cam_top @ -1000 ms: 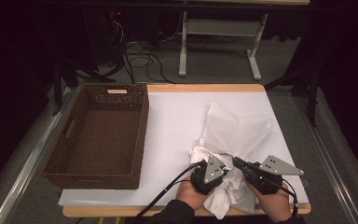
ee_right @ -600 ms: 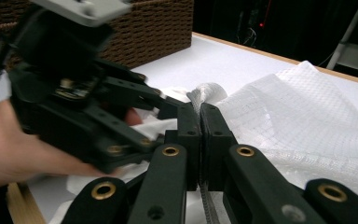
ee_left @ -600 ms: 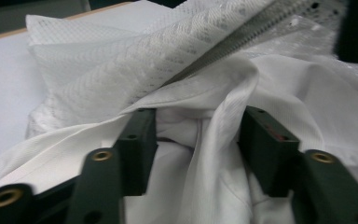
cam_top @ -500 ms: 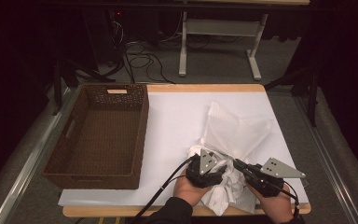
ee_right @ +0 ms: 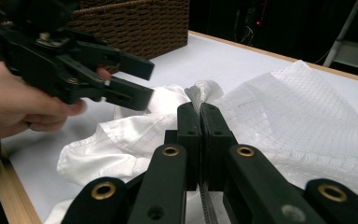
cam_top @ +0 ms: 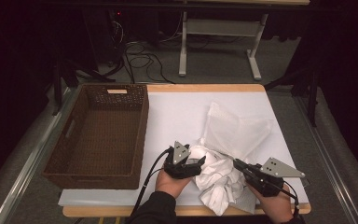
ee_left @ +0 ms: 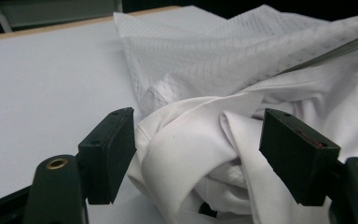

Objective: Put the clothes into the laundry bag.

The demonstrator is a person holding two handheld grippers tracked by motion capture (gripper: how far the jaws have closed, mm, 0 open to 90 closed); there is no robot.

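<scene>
White paper (cam_top: 182, 112) covers a wooden table (cam_top: 205, 87) in the high view. A brown wicker basket (cam_top: 100, 135) sits on the table's left side. Right of it, a white mesh bag (cam_top: 237, 130) lies flat, and a crumpled white cloth (cam_top: 219, 179) is bunched at its near edge, close to the table's front. The left gripper (cam_top: 199, 162) reaches the cloth from the left with its jaws apart. The right gripper (cam_top: 237, 163) comes in from the right, its jaws pressed together at the bag's edge. Grey floor, cables (cam_top: 140, 53) and a metal frame (cam_top: 219, 35) lie beyond the table in a dark room.

From the left gripper view, the two black jaws stand wide apart with a fold of the cloth (ee_left: 200, 154) between them; the mesh bag (ee_left: 223, 60) rises behind.

From the right gripper view, the jaws are clamped on a thin edge of the mesh bag (ee_right: 303, 116). The left gripper (ee_right: 137, 81), held in a hand (ee_right: 18, 105), hovers over the cloth (ee_right: 121, 135), with the basket (ee_right: 135, 25) behind.
</scene>
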